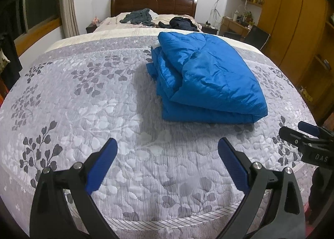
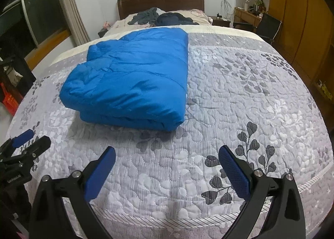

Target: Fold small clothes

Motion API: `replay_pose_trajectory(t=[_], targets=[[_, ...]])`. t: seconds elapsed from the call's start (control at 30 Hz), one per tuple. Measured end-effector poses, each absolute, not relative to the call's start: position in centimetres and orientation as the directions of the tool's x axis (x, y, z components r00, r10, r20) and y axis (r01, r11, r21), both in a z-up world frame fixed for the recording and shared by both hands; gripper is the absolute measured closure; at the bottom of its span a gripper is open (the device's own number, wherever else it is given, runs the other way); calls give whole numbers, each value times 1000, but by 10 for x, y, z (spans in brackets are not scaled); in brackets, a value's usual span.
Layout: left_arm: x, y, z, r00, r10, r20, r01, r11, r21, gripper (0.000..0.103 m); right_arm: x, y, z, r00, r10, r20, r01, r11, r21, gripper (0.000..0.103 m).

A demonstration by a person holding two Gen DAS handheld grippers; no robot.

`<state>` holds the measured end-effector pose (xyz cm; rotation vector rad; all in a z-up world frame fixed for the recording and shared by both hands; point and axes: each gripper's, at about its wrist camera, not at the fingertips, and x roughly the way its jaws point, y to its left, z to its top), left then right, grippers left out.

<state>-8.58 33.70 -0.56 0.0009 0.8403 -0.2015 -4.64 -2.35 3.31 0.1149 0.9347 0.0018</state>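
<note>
Blue-padded black fingers of the left hand-held gripper (image 1: 168, 145) stand spread wide over the near edge of the bed, pinching nothing; the right hand-held gripper (image 2: 167, 153) hangs likewise spread and empty, just beside it. Under both lies the grey-and-white quilted bedspread with a leaf pattern (image 1: 94, 97), which covers the bed.

Ahead of the fingers, apart from them, rests the bright blue padded jacket of shiny quilted fabric (image 2: 129, 80), folded into a thick rectangular bundle of several layers. It lies on the bedspread at mid-bed, to the right in the left wrist view (image 1: 208, 78) and to the left in the right wrist view.

By its look the jacket should be light and soft, puffy rather than stiff, and likely to spring open if let go. Its shiny shell is probably slippery, so a shallow pinch may slide off. A hold deep on the near folded edge, taking all layers between the pads, seems safest; the looser layered side facing left looks more apt to spill apart.

Far off at the headboard lie dark crumpled clothes (image 1: 142, 16).
</note>
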Motion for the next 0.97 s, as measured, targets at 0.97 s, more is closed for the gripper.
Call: replay_pose_trajectory(t=[0.97], targets=[[-84,336,-9,643,-174,-746,177,981,-76,7,-44,-25,30,590,54,-805,54,993,107,4]])
